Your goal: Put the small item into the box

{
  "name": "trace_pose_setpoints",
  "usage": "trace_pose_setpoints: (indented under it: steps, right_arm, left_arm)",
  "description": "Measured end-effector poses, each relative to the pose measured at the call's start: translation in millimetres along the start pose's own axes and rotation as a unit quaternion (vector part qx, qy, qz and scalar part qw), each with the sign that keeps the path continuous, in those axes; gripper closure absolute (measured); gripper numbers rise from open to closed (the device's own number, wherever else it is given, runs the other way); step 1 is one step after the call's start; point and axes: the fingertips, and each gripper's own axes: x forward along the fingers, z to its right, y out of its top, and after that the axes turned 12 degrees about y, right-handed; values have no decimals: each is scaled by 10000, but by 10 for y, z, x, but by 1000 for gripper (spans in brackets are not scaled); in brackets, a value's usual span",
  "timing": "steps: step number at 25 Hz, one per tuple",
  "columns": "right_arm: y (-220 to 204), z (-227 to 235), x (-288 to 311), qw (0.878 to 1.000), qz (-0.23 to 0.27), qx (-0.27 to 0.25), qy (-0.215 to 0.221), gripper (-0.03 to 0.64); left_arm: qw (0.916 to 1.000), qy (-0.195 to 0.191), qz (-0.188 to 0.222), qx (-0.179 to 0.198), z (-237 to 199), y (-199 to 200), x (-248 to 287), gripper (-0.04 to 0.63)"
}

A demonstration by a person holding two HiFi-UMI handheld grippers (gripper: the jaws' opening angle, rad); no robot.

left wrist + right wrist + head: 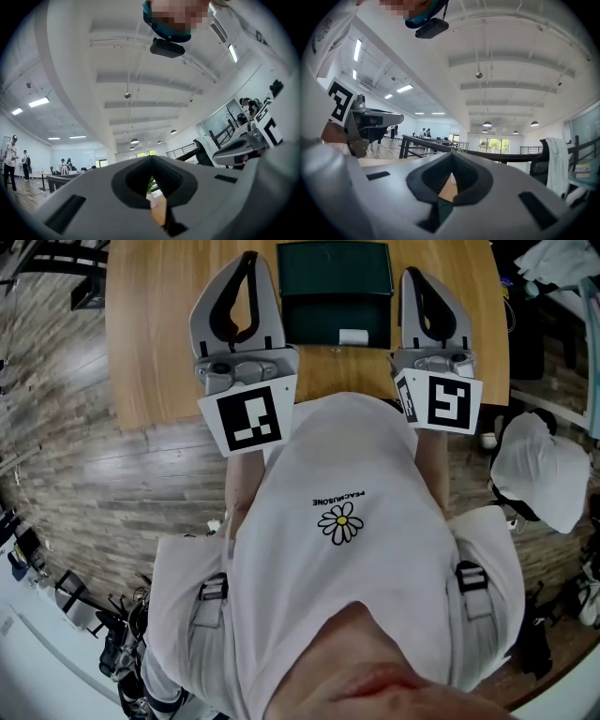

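A dark green box (334, 273) lies open on the round wooden table (150, 343), straight ahead at the far side. A small white item (352, 337) rests at the near right edge of the box's front half; whether it sits inside cannot be told. My left gripper (249, 259) stands just left of the box with its jaws shut and nothing between them. My right gripper (411, 274) stands just right of the box, also shut and holding nothing. Both gripper views point up at the ceiling, with the left gripper's (151, 157) and the right gripper's (451, 155) jaws meeting at their tips.
The table's near edge runs just below the grippers' marker cubes (251, 416). A white cloth thing (542, 470) lies on the floor side at the right. Cables and gear (117, 638) clutter the floor at lower left. People (9, 159) stand far off in the hall.
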Motion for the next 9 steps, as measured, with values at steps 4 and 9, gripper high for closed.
trace_pose_setpoints:
  steps: [4,9]
  right_arm:
    - [7,-9,1,10000,-2,-35,18,612]
    - [3,-32,-6,9999,-34,-88,48,612]
  left_arm:
    - [10000,11,-1,-11,-2,-2,-4,580]
    - [10000,33,-6,-3,-16,-4,-20,580]
